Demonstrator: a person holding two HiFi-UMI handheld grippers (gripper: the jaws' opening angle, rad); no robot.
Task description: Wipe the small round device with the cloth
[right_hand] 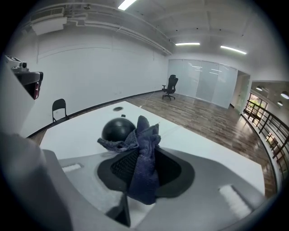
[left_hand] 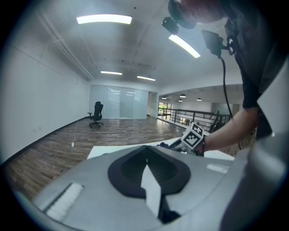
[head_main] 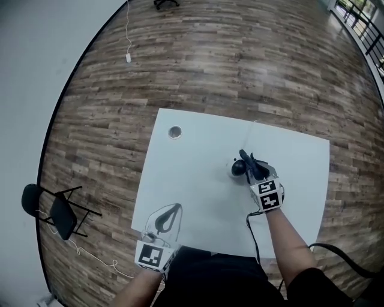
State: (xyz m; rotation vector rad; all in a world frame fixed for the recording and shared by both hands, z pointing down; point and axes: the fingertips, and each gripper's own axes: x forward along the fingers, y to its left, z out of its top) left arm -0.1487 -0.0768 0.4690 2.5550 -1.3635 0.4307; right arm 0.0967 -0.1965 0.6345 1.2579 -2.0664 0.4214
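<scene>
Listing one white table point(head_main: 198, 198), square, on a wood-plank floor point(head_main: 240, 66); contents and surroundings as follows.

Item one: small round device point(right_hand: 118, 129), a black ball; it stands on the table right of centre, just beyond the right gripper's tips.

Item two: cloth point(right_hand: 146, 135), dark blue, bunched lengthwise; a loose fold at its far end lies against the near right side of the device.

Item three: right gripper point(right_hand: 142, 151), over the right part of the table, pointing away from the person; its jaws stand partly closed and clamp the cloth between the pads, the free end sticking out past the tips.

Item four: left gripper point(left_hand: 146, 155), at the near left edge of the table, well apart from the device; its jaws are pressed together with nothing between them.

Item five: round grommet point(head_main: 174, 132), set in the tabletop near the far left corner.

Item six: black folding chair point(head_main: 57, 213), on the floor left of the table.

Item seven: office chair point(head_main: 166, 3), far across the room.

Item eight: white cable point(head_main: 128, 42), trailing on the far floor.
</scene>
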